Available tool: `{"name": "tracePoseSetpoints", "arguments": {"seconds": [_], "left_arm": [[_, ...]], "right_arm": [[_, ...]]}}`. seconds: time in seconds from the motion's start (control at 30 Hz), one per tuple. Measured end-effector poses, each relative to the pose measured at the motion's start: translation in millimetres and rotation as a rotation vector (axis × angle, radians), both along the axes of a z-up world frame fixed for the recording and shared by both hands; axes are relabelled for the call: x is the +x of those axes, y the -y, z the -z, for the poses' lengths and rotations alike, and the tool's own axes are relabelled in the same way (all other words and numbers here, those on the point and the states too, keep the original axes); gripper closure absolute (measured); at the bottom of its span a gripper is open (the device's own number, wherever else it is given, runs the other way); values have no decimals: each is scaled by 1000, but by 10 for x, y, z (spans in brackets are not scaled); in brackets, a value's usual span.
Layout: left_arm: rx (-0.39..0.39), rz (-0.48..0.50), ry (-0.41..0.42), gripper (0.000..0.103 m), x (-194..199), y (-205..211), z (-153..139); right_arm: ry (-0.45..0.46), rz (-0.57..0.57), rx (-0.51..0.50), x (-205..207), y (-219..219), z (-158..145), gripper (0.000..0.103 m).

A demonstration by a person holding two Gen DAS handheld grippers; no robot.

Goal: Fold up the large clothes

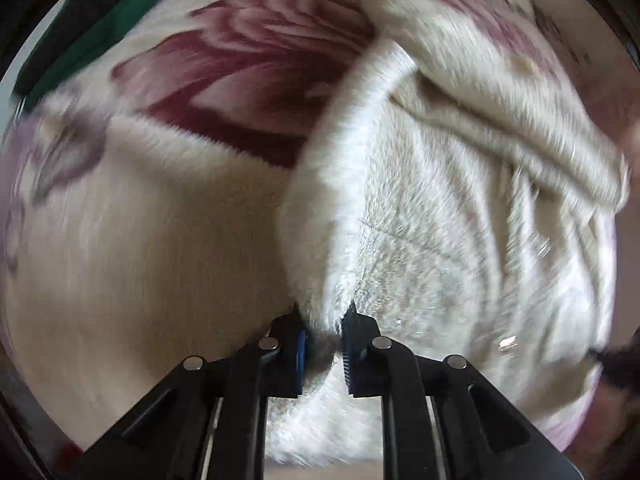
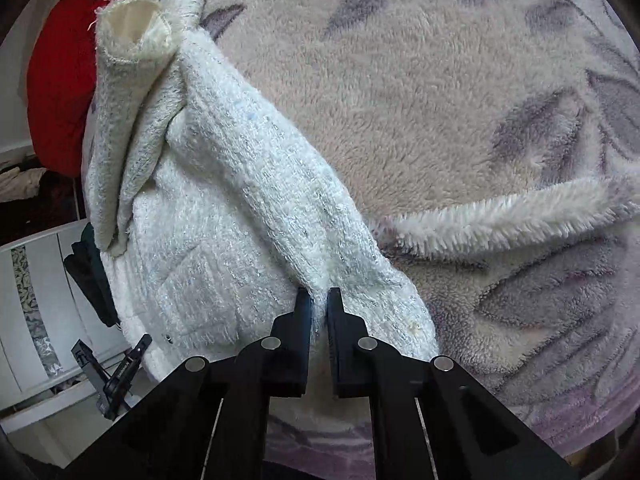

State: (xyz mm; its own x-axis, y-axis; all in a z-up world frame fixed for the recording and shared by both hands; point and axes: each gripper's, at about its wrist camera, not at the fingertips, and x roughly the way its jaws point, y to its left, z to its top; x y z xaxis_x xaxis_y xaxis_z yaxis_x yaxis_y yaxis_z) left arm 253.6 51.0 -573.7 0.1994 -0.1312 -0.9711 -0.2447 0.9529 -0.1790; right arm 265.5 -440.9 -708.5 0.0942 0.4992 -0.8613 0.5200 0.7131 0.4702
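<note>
A white fuzzy knit garment [image 2: 224, 216] with silver threads lies bunched on a plush floral blanket [image 2: 420, 100]. Its open sleeve cuff [image 2: 132, 28] points up at the top left in the right wrist view. My right gripper [image 2: 319, 300] is shut on a pinched fold at the garment's near edge. In the blurred left wrist view the same white garment [image 1: 440, 240] spreads to the right, and its thick furry edge [image 1: 340, 168] runs down between the pads of my left gripper [image 1: 323, 314], which is shut on it.
The blanket [image 1: 140, 240] shows a large dark red flower [image 1: 256, 72]. A green cloth [image 1: 100, 32] lies at its far left edge. A red cushion [image 2: 60, 92] sits at the left, with white furniture [image 2: 40, 320] and a dark garment [image 2: 92, 276] below it.
</note>
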Motion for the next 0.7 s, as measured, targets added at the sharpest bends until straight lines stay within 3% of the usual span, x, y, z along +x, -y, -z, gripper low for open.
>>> {"name": "tracePoseSetpoints", "arguments": {"seconds": [0.1,0.2,0.3,0.37,0.43,0.47,0.57,0.6,0.63,0.67,0.7], "left_arm": [[-104,-104,1,93,-121,43,-200],[-134,-109,-9,93,-200,150,-304],[-94,-72,-62,89,-90,68,-203],[-118,-90,-94,88,7,-79,-214],[-136,-115,-132,80,120,-221,-276],[-125,-134,-140,79,186,-304,-342],[-73,-134,-105,75,295,-395,-555],[-43,-113,-88,60,369,-404,-607],[-15,-98,-73,31,357,-375,-658],[27,-67,-51,18,467,-335,-695],[43,-47,-31,12,539,-309,-690]], "right_arm": [[27,24,-24,-35,49,-199,97],[50,115,-68,-132,350,-405,97],[19,62,-71,-47,422,-403,96],[-30,-9,22,136,276,-357,86],[-43,-88,36,345,125,-450,39],[-12,-100,47,413,130,-544,32],[102,-34,86,780,254,-817,32],[126,17,93,914,352,-836,32],[147,57,98,1090,423,-815,32],[156,86,86,1269,483,-769,32],[162,114,57,1534,540,-683,32]]}}
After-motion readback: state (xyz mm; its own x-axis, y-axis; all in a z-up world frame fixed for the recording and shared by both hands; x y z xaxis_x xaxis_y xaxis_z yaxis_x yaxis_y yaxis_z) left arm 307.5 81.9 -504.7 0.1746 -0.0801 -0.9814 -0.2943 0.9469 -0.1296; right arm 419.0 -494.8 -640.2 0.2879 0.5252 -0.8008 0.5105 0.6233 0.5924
